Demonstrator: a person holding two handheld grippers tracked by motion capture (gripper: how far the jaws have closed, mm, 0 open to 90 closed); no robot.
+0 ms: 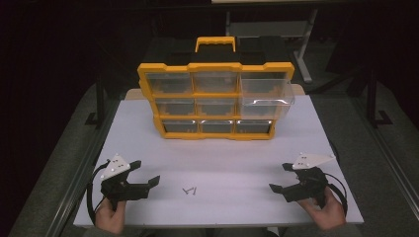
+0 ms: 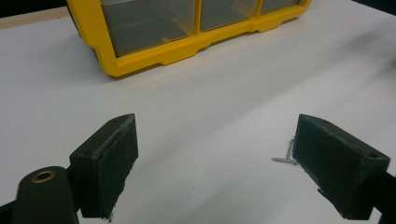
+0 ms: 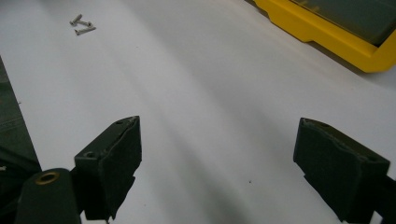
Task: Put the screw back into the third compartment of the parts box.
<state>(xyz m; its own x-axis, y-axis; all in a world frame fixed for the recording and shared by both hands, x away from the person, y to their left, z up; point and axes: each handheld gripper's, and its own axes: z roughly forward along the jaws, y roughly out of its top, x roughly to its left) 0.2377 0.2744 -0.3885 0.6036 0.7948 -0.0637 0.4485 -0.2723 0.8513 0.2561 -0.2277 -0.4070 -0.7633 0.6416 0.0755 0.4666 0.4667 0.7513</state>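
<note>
A yellow organiser cabinet (image 1: 216, 98) with clear drawers stands upright at the back of the white table (image 1: 217, 158); its top-right drawer (image 1: 267, 96) is pulled out. A few small screws (image 1: 189, 190) lie near the front edge, between the grippers. My left gripper (image 1: 145, 173) rests low at the front left, open, nothing between its jaws; its view has the screws (image 2: 287, 156) beside the right jaw. At the front right my right gripper (image 1: 280, 177) is open and empty, with the screws (image 3: 82, 25) far off to its upper left.
The cabinet's yellow base (image 2: 187, 49) lies ahead of the left gripper, and its corner (image 3: 336, 35) is at the right gripper's upper right. A dark table frame (image 1: 276, 29) stands behind the cabinet. Grey floor borders the table on both sides.
</note>
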